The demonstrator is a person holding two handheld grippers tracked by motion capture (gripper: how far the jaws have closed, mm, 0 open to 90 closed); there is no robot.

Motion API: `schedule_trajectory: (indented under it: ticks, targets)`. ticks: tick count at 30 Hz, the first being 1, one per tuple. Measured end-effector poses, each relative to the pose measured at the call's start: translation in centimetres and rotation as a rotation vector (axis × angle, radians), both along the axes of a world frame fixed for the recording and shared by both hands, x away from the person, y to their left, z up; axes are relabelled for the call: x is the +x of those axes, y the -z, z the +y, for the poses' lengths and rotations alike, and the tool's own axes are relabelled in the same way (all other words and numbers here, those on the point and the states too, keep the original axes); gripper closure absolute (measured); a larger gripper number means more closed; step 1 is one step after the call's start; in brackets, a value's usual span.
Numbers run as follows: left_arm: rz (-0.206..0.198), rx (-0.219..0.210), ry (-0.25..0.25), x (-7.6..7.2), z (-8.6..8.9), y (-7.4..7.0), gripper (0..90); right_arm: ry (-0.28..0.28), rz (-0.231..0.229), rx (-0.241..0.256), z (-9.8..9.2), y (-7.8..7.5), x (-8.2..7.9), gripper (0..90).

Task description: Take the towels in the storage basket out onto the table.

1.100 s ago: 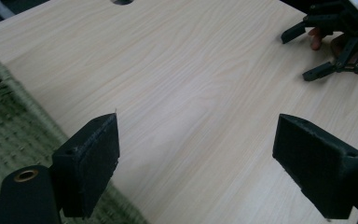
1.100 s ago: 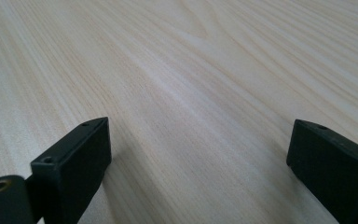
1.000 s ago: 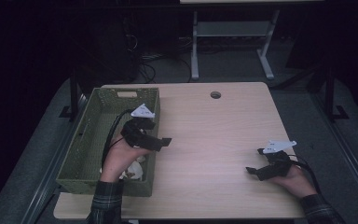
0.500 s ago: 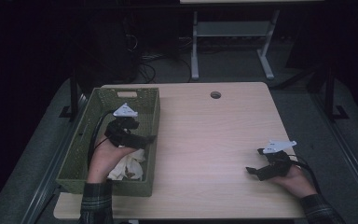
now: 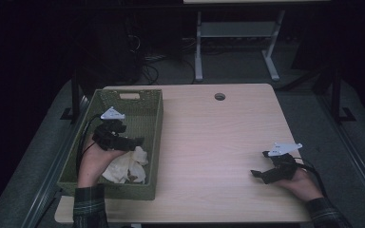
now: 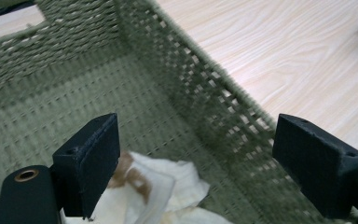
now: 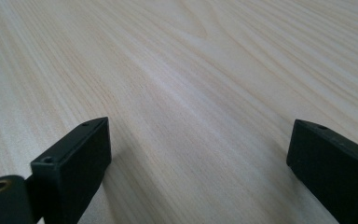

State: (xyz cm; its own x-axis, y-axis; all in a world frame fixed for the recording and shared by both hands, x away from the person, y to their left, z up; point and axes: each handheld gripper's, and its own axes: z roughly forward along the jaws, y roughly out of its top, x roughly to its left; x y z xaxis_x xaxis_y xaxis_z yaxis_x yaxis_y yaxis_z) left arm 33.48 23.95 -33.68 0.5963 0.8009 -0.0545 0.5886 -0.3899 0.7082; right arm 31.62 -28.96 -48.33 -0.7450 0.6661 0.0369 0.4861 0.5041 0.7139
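A green woven basket [image 5: 154, 118] is seen at the left side of the light wooden table [image 5: 218, 137], with a crumpled white cloth [image 5: 126, 166] lying on its floor toward the near end. Brown stains are seen on the cloth in the left gripper view [image 6: 135, 179].

The left gripper [image 5: 135, 141] is held inside the basket, just above the cloth, with its jaws spread wide apart and nothing between them. In the left gripper view, the left gripper [image 6: 196, 158] is pointed at the basket's right wall [image 6: 214, 102], and the cloth is seen below and between the jaws, close to the left one; contact with the cloth cannot be told. A cable is trailed from this gripper over the basket's left rim.

The right gripper [image 5: 259, 173] is rested low over the bare table near its right front corner, well apart from the basket. Its jaws are likewise spread wide, and plain wood grain [image 7: 191, 93] is seen between them in the right gripper view.
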Motion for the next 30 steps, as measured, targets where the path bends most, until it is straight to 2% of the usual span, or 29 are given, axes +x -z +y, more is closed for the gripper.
schedule_trajectory:
  ticks: [7, 10, 15, 19, 21, 24, 30]
  targets:
    - [0.029, 0.039, -0.031, 0.6, 1.2, 1.4, 14.1, 0.000, 0.000, 0.000, 0.0, 0.0, 0.0, 5.9]
    - [0.037, 0.035, -0.038, 0.9, 1.6, 2.1, 14.1, 0.001, 0.000, 0.000, 0.0, 0.0, 0.0, 5.9]
    - [0.066, 0.056, -0.056, 1.3, 2.3, 3.4, 14.1, 0.000, 0.000, 0.000, 0.0, 0.0, 0.0, 5.9]
    - [0.081, 0.085, -0.067, 1.7, 2.8, 4.4, 14.1, 0.001, 0.001, 0.000, 0.0, 0.0, 0.0, 5.9]
    - [0.090, 0.082, -0.078, 1.9, 3.0, 4.8, 14.1, 0.001, 0.001, 0.000, 0.0, 0.0, 0.0, 5.9]
    - [0.110, 0.106, -0.089, 2.0, 3.3, 5.4, 14.1, 0.001, 0.000, 0.000, 0.0, 0.0, 0.0, 5.9]
    - [0.148, 0.121, -0.098, 2.3, 3.5, 6.3, 14.0, 0.001, 0.001, 0.000, 0.0, 0.0, 0.0, 5.9]
